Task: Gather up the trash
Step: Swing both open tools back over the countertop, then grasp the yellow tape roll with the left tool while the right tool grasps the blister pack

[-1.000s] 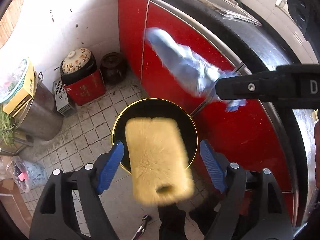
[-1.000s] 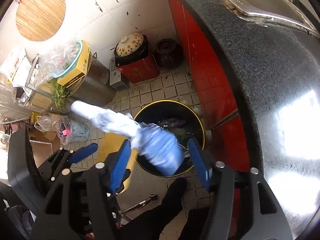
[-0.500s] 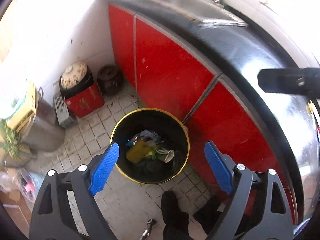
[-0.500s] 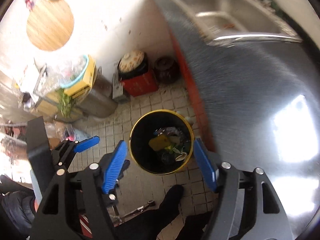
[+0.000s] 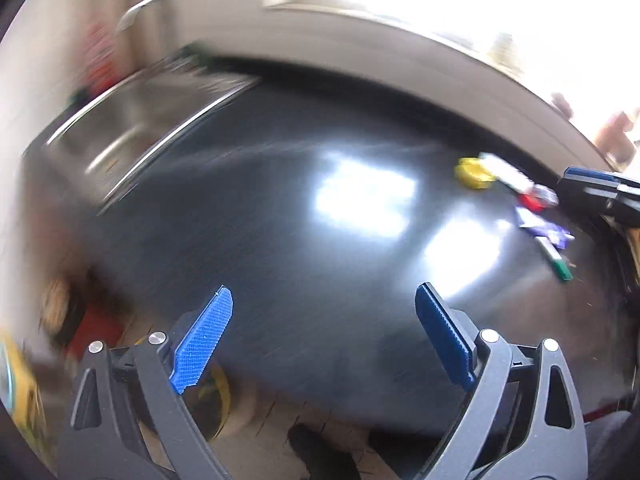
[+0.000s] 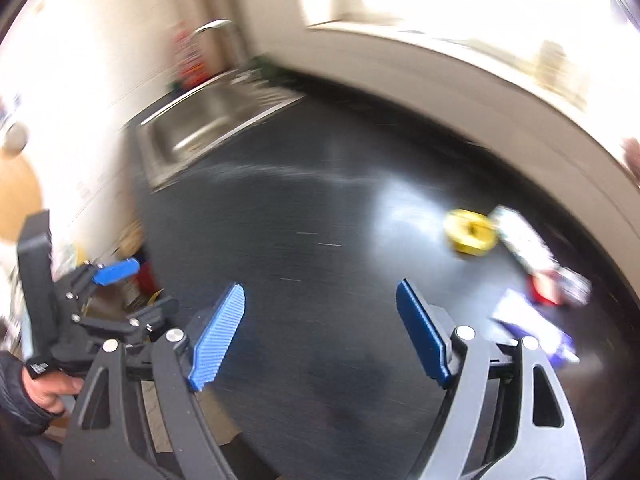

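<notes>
1. While both cameras blur, my left claw (image 5: 324, 340) and my right claw (image 6: 320, 332) hang spread wide with nothing between the blue pads, above the dark tabletop (image 6: 312, 208).
2. Remaining trash lies in a loose cluster at the tabletop's far right: a yellow ring-shaped piece (image 6: 470, 232), a white wrapper (image 6: 520, 240) just beside it, a red-and-silver scrap (image 6: 560, 288) and a purple wrapper (image 6: 532, 328) nearest me.
3. From my left claw the same cluster sits forward and well to the right, the yellow piece (image 5: 474, 172) leading, a green-tipped item (image 5: 558, 262) trailing.
4. My right claw is clearly the nearer one; its right pad is close by the purple wrapper.
5. That wrapper's long axis appears to run diagonally, away and to the left, so I judge a small rightward shift and twist would come first.
6. Blur hides finer detail.
</notes>
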`<state>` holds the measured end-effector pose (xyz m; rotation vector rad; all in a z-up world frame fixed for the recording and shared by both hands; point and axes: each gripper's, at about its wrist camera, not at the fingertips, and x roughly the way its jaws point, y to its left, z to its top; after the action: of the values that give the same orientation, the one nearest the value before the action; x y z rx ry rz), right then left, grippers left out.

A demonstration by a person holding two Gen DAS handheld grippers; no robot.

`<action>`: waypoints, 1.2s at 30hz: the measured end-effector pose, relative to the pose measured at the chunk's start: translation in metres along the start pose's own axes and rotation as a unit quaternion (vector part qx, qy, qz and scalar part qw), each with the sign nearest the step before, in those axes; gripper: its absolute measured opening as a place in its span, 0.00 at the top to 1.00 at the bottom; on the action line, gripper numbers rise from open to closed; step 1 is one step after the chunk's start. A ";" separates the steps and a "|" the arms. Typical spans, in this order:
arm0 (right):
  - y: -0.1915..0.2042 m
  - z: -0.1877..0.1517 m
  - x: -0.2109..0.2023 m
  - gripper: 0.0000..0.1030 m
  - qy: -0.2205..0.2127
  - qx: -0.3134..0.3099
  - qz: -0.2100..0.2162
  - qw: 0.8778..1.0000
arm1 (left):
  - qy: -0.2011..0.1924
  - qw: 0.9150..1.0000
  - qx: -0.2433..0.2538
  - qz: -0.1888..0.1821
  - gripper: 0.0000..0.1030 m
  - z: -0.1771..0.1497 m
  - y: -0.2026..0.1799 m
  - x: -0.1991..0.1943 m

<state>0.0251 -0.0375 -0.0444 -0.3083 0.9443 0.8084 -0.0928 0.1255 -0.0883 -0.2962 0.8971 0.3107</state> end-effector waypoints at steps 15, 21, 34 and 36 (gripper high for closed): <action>-0.191 -0.076 -0.059 0.26 -0.009 0.100 -0.053 0.994 | 0.018 0.982 0.170 -0.077 0.12 0.056 -0.196 0.058; -0.218 -0.061 -0.024 0.26 0.022 0.077 -0.027 0.996 | 0.043 0.981 0.176 -0.064 0.12 0.067 -0.214 0.098; -0.261 0.012 0.107 0.26 0.094 -0.003 0.004 0.996 | 0.071 0.980 0.175 -0.059 0.13 0.109 -0.226 0.205; -0.266 0.018 0.129 0.26 0.108 -0.012 0.004 0.994 | 0.074 0.980 0.172 -0.063 0.15 0.114 -0.226 0.216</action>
<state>0.2727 -0.1451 -0.1658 -0.4184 1.1389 0.8040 0.2015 -0.0080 -0.1659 -0.0546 1.0565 0.0129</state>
